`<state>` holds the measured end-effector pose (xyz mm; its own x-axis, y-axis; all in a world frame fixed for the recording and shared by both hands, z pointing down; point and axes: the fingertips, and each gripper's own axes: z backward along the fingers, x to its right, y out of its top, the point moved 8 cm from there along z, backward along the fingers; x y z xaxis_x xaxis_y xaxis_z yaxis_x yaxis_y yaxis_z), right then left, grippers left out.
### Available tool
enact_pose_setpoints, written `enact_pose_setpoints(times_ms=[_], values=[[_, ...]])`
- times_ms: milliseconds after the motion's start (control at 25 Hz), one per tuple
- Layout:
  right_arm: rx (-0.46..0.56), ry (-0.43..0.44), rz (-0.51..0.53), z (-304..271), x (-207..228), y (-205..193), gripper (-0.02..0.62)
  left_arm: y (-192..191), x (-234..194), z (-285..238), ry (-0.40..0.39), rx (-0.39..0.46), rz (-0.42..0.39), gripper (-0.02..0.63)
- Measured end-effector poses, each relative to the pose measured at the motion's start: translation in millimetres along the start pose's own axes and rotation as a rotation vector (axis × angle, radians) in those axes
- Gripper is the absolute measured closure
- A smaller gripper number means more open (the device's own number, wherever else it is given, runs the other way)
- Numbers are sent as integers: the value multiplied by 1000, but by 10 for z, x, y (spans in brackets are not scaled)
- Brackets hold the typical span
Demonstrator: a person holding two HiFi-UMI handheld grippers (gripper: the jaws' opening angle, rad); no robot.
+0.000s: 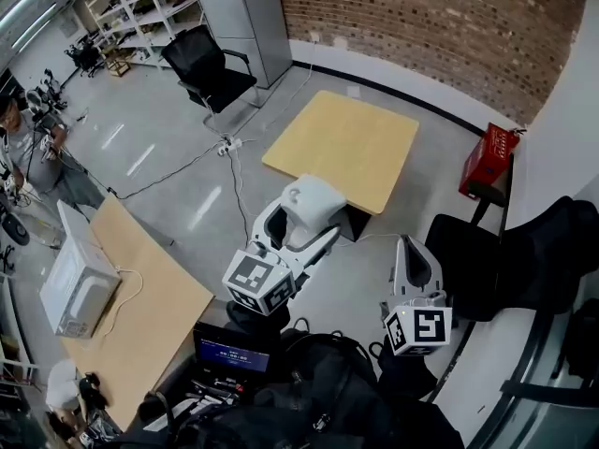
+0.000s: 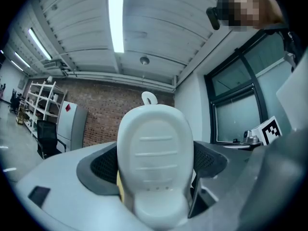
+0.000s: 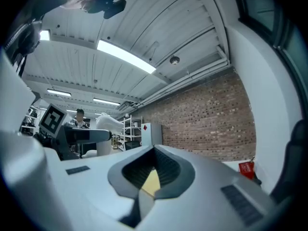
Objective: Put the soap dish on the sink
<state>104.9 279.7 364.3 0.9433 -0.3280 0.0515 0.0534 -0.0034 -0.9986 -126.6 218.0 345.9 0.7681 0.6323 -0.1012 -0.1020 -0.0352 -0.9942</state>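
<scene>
Workroom with brick wall (image 1: 440, 26) at back, grey floor (image 1: 168, 148) below

Left gripper (image 1: 299, 230): fingers (image 2: 103, 165) clamped on white soap dish (image 2: 155, 153), one dark pad on each long side, spread wide to take it. Ribbed face of dish turned toward gripper camera; small loop (image 2: 149, 98) at far end, uppermost in left gripper view. Held level, off any surface, over floor, just short of near edge of pale wooden tabletop (image 1: 346, 143) in head view. Marker cube (image 1: 260, 283) at rear of gripper, nearest to head camera

Right gripper (image 1: 413, 255): fingers (image 3: 173, 170) clenched together, tips meeting in a V, empty, only a sliver of yellow showing where they join. Also level, beside left gripper and apart from it, over floor next to black seat (image 1: 468, 260)

Further out: second wooden tabletop (image 1: 154, 316) at left with white microwave (image 1: 80, 283) on it; dark screen (image 1: 229, 352) at lower edge of head view; black office chair (image 1: 211, 68) beyond first tabletop, near grey cabinet (image 1: 248, 17); white shelving (image 1: 150, 3) in far left corner; red box (image 1: 489, 162) against wall at right; person (image 1: 28, 152) at far left edge
</scene>
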Motion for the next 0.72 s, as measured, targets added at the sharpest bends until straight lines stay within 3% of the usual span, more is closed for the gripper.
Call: enact_pose_setpoints(times_ms=[400, 720], values=[[-12, 14, -38, -61, 85, -113, 591, -70, 22, -159, -20, -27, -6, 147], [-27, 6, 15, -446, 41, -63, 591, -52, -341, -443, -66, -13, 20, 147]])
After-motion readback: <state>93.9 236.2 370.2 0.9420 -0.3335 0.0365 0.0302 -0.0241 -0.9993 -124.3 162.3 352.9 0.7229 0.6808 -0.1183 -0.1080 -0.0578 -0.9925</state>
